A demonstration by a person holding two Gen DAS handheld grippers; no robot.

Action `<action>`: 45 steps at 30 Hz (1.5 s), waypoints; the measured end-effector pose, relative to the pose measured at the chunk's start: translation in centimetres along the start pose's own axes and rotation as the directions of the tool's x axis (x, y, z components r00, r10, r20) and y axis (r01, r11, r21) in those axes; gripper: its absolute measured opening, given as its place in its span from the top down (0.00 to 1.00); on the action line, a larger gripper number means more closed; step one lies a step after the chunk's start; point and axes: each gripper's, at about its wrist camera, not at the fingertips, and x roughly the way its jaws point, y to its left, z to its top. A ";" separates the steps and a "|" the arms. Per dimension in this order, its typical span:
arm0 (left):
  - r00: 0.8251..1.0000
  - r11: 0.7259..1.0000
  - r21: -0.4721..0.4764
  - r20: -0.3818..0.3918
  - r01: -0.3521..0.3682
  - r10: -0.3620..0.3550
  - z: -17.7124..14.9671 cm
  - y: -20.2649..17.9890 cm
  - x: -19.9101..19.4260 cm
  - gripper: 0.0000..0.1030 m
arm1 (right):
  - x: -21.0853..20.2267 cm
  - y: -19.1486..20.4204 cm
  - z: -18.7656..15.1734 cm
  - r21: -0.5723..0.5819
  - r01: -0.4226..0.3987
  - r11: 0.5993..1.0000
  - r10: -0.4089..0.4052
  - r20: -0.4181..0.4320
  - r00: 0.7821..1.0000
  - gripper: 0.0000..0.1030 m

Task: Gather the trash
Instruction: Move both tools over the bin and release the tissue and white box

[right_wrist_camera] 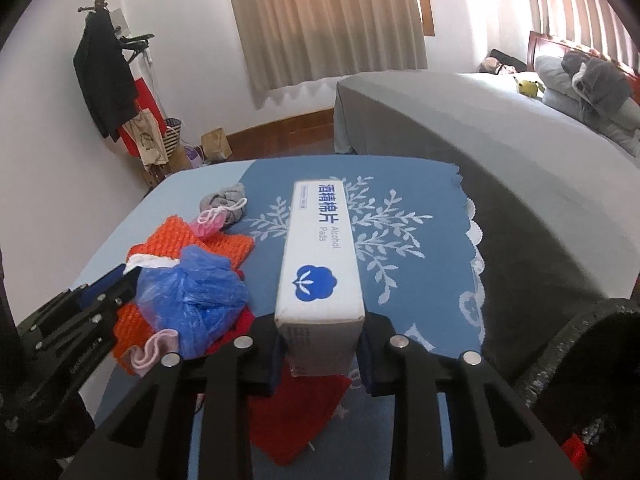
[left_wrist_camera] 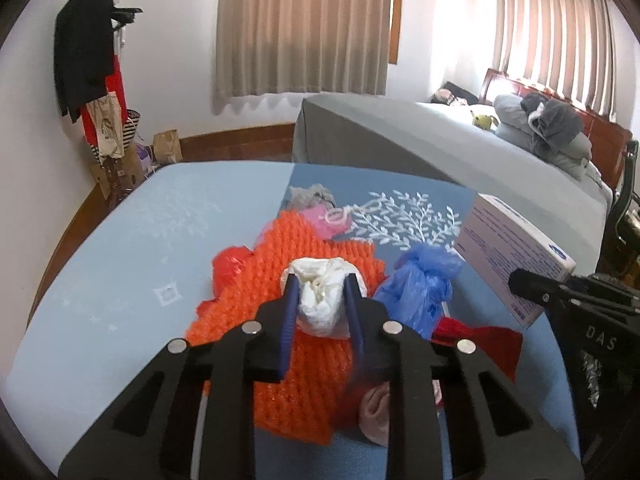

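Left gripper (left_wrist_camera: 320,294): jaws narrowed on a crumpled white wad (left_wrist_camera: 322,300), above orange foam netting (left_wrist_camera: 280,280) at 6 o'clock.
Right gripper (right_wrist_camera: 320,344): clamped on alcohol pads box (right_wrist_camera: 320,256), off the tablecloth (right_wrist_camera: 420,248).
Risk: soft wad may slip loose; long box, gripped at one end, may pivot or clip blue plastic bag (right_wrist_camera: 192,292) at 9 o'clock.

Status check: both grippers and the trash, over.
Left gripper shut on crumpled white wad. Right gripper shut on white alcohol-pad box. Blue plastic bag, orange mesh uncollected between them.
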 end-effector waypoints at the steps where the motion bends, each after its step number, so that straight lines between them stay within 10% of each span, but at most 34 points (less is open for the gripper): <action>1: 1.000 1.000 -0.003 0.006 -0.001 0.001 0.2 0.0 -0.2 0.78 | -0.3 -0.1 0.0 0.002 -0.002 1.000 0.001 0.003 1.000 0.72; 28: 0.986 0.988 0.076 0.085 0.136 -0.142 2.0 -6.9 -7.3 0.78 | -12.0 -3.6 -0.9 0.051 0.044 0.998 -0.050 0.137 0.989 0.72; 45: 0.911 0.891 0.217 0.016 0.399 -0.412 -1.1 -19.5 -8.9 0.78 | -19.6 -12.7 -5.8 0.194 0.250 0.949 -0.275 0.116 0.954 0.72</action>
